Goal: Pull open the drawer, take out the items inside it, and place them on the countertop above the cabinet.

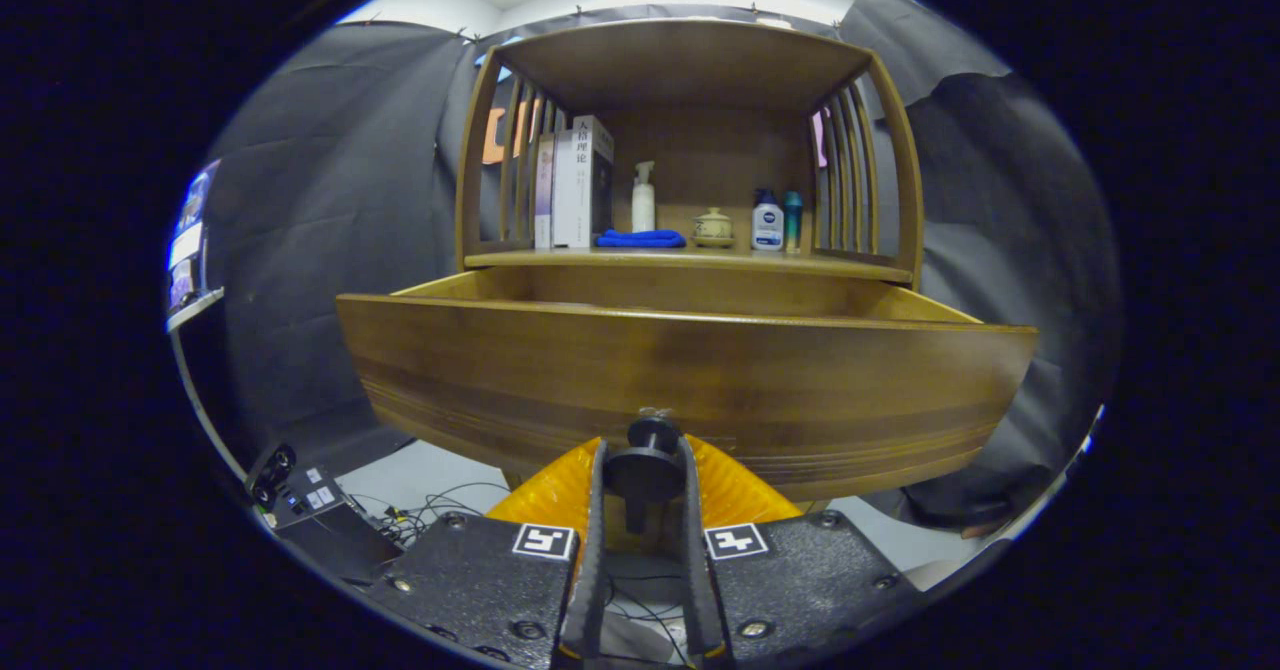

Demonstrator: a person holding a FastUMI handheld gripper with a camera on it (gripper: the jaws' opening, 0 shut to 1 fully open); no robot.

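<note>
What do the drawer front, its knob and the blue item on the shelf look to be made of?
Drawer front: wood with a satin brown varnish, grain streaks showing. Knob, pinched by the gripper: dark, matte, probably metal or plastic. Blue cloth: soft folded fabric, likely microfibre.

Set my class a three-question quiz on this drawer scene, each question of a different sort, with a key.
1. True or false: the claw is shut on the drawer knob.
2. What lies on the shelf between the books and the small pot? A) blue cloth B) a red cup C) a spoon
3. Fill in: the drawer is pulled ____.

Key: 1 true. 2 A. 3 open; its inside is hidden behind the front panel.
</note>
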